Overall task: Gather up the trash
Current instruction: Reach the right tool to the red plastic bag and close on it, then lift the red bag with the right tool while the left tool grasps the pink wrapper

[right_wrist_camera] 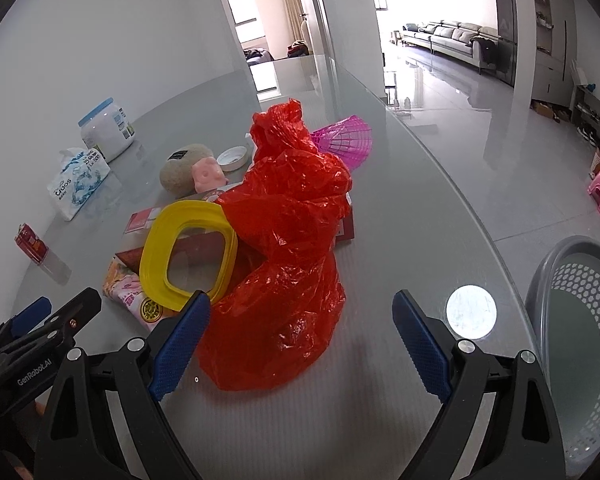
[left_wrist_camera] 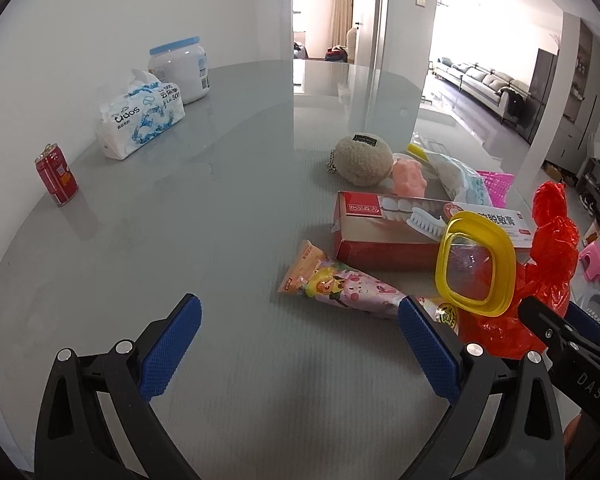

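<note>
A pile of trash lies on the grey glass table point(left_wrist_camera: 220, 208): a crumpled red plastic bag point(right_wrist_camera: 288, 248) point(left_wrist_camera: 548, 264), a yellow lid ring point(right_wrist_camera: 188, 256) point(left_wrist_camera: 476, 264), a red toothpaste box point(left_wrist_camera: 384, 232), a colourful snack wrapper point(left_wrist_camera: 340, 284), a pink net point(right_wrist_camera: 344, 140). My left gripper point(left_wrist_camera: 300, 344) is open and empty, just short of the wrapper. My right gripper point(right_wrist_camera: 300, 340) is open and empty, its jaws on either side of the bag's near edge.
A grey perforated basket point(right_wrist_camera: 580, 340) stands at the right table edge. A red can point(left_wrist_camera: 56, 174), a tissue pack point(left_wrist_camera: 140, 120) and a white jar point(left_wrist_camera: 180, 68) stand far left. A plush ball point(left_wrist_camera: 364, 158) and a pink toy point(left_wrist_camera: 410, 176) lie behind the box.
</note>
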`<state>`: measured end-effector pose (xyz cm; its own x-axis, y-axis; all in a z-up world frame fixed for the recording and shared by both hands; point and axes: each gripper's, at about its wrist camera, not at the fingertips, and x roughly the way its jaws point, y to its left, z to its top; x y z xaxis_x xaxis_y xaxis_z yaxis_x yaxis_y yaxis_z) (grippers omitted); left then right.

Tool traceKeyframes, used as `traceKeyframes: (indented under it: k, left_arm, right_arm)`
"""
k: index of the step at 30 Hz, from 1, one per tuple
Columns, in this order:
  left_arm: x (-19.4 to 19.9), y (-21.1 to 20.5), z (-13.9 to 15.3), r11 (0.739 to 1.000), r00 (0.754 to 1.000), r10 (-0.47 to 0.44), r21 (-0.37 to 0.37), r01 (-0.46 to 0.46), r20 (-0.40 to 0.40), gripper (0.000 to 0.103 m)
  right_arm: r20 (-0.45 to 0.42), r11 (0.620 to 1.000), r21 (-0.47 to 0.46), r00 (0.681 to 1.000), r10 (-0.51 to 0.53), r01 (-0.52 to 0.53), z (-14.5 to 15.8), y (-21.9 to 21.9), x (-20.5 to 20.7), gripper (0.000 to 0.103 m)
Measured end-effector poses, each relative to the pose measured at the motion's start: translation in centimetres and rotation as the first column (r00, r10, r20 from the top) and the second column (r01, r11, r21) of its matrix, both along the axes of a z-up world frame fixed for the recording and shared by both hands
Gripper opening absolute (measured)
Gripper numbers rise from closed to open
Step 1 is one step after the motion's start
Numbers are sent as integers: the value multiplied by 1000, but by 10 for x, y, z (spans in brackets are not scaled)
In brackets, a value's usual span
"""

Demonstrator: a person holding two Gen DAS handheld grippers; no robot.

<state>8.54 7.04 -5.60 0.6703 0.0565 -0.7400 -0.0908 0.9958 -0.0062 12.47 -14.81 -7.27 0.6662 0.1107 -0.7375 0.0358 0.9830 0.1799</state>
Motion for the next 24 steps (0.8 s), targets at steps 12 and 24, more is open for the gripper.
traceKeyframes:
  k: [12,24]
  left_arm:
    - [0,-1,-3,1000,1000,-5,-21,5,-16,97]
    - [-13,-13,3,999,1000,-24,-30,24,-3,97]
  right_arm:
    - [-42,1000,0,999,27,-27,-14,2,6,44]
    - [2,999,13,999,35,-35,0,-3,-24,19]
